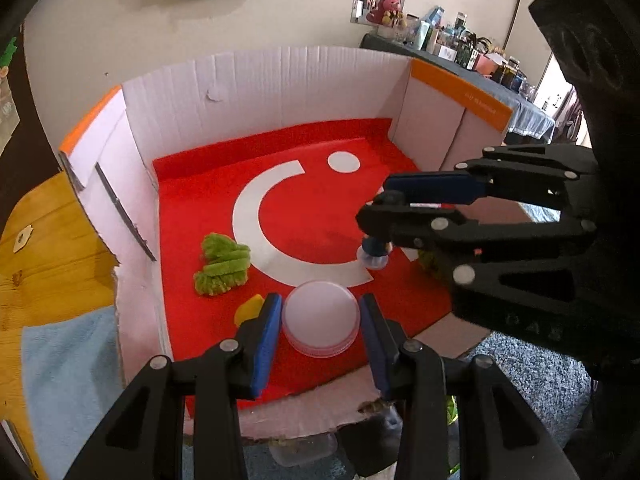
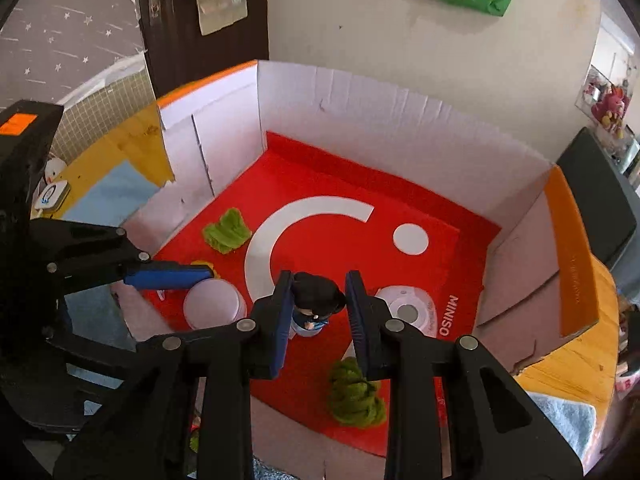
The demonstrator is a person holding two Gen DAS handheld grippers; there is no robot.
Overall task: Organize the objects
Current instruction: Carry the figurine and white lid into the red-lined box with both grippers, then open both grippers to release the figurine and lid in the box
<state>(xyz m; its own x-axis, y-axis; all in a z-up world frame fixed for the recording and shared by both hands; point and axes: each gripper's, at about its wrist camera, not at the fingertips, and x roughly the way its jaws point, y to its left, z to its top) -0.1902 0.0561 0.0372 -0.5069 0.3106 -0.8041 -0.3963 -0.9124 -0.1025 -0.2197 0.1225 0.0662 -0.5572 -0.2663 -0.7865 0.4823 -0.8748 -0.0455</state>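
Note:
A cardboard box (image 1: pixel 280 88) with white walls, orange rims and a red floor lies below both grippers. My left gripper (image 1: pixel 320 300) is shut on a round pale pink container (image 1: pixel 320 320), its blue pads against both sides. In the right wrist view that container (image 2: pixel 214 304) hangs just under one blue finger (image 2: pixel 168 276) of the left gripper. My right gripper (image 2: pixel 319 278) is shut on a small figurine (image 2: pixel 316 304) with a black hat, blue body and clear base. In the left wrist view the figurine (image 1: pixel 374 252) hangs from the right gripper (image 1: pixel 374 202) over the red floor.
On the red floor (image 2: pixel 320 240) lie a green fuzzy bundle (image 1: pixel 222 264), a second green bundle (image 2: pixel 354 396), a yellow piece (image 1: pixel 248 310) and a white round disc-shaped device (image 2: pixel 408 310). A yellow wooden table (image 1: pixel 48 248) with a pale blue cloth (image 1: pixel 68 360) borders the box.

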